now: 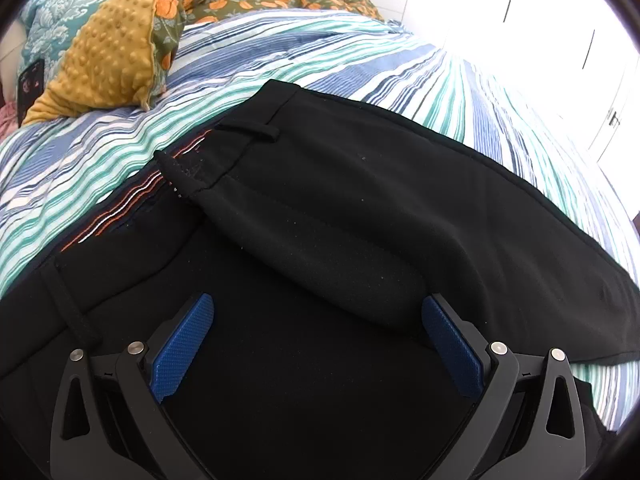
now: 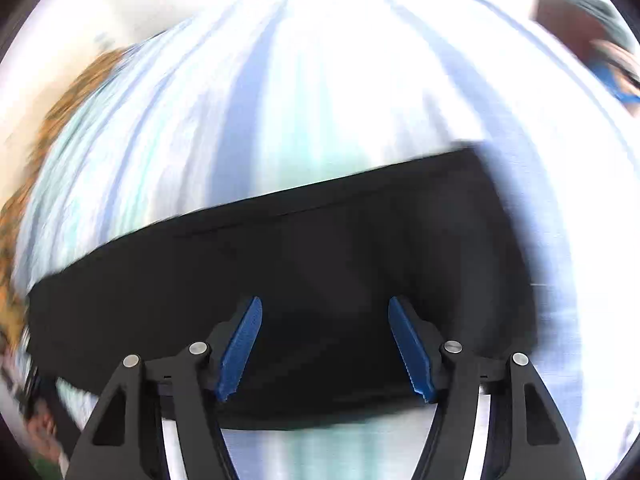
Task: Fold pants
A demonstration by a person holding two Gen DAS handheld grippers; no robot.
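Note:
Black pants lie on a striped blue, green and white bedspread. In the left wrist view the waistband with belt loops and an orange-striped inner lining is at the left, and one layer is folded over the other. My left gripper is open just above the black cloth, holding nothing. In the right wrist view, which is blurred, the pants show as a black band across the bedspread. My right gripper is open over the pants, holding nothing.
A mustard dotted blanket with a floral side and a teal patterned pillow lie at the head of the bed. A dark phone-like object lies at far left. White cupboard doors stand beyond the bed.

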